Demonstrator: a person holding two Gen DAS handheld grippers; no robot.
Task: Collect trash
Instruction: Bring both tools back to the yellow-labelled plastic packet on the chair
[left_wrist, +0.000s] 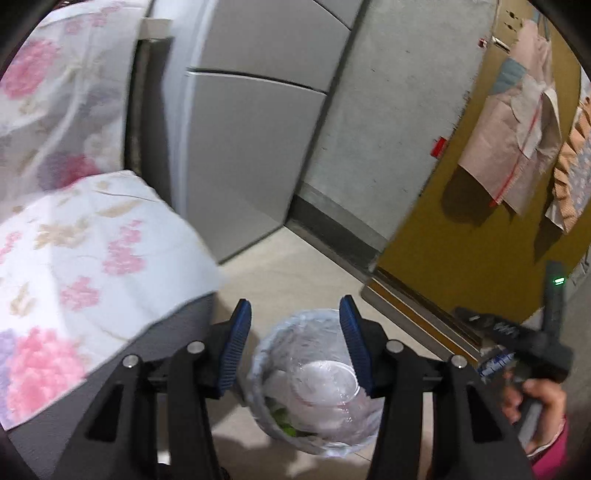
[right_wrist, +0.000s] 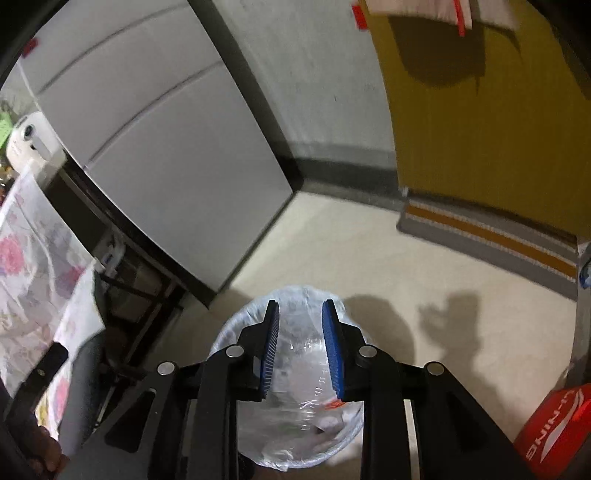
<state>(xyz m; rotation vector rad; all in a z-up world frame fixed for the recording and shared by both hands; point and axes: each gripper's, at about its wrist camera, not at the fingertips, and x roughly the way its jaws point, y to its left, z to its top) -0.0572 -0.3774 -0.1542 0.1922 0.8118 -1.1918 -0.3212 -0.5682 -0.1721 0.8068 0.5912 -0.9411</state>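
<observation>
Pale floor fills the lower middle of both views; the bin (left_wrist: 314, 384) with its clear bag sits there, ready for trash; the left gripper (left_wrist: 295, 347) and right gripper (right_wrist: 300, 347) hang over it, jaws apart, holding nothing.

Pale floor (right_wrist: 332, 251), grey fridge (left_wrist: 243, 147), concrete wall (left_wrist: 399, 110), mustard door (right_wrist: 480, 129)

I'm seeing both grippers tilting down toward the floor right now. The left gripper (left_wrist: 295, 347) is standing with its jaws spread wide, nothing pinched between the blue pads (left_wrist: 236, 350). The right gripper (right_wrist: 301, 347) is sitting narrower but parted too. A hand (left_wrist: 532, 402) is gripping the right one's handle.
</observation>
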